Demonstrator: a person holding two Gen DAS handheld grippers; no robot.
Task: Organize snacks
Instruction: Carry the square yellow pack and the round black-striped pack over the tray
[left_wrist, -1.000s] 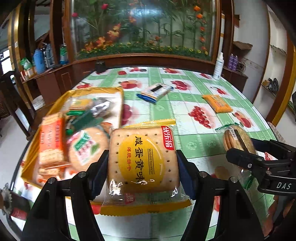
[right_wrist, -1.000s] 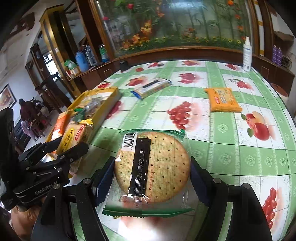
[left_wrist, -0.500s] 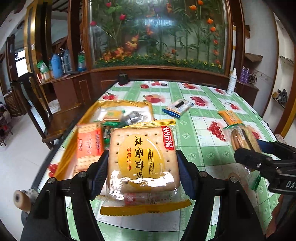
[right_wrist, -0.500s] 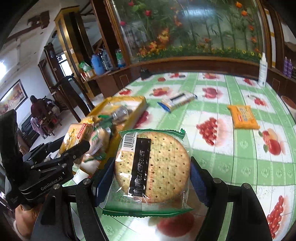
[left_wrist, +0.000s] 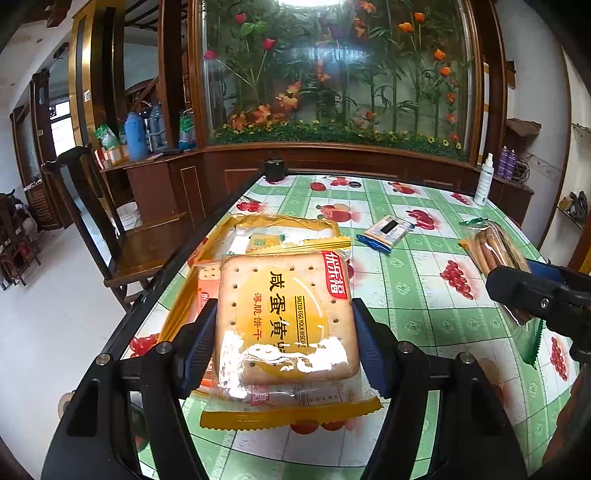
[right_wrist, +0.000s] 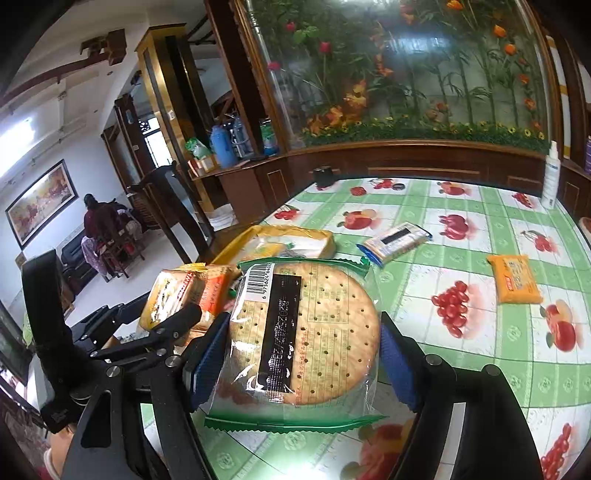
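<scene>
Square yellow biscuit pack and round green-edged cracker pack (both clamped) above table.

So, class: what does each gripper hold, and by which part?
Left gripper: square salted egg yolk biscuit pack, by its two side edges. Right gripper: round cracker pack, by its two side edges.

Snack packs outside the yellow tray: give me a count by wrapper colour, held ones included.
Yellow pack, held: 1
Green-edged pack, held: 1
Blue-ended pack, lying loose: 1
Orange pack, lying loose: 1
Total: 4
</scene>
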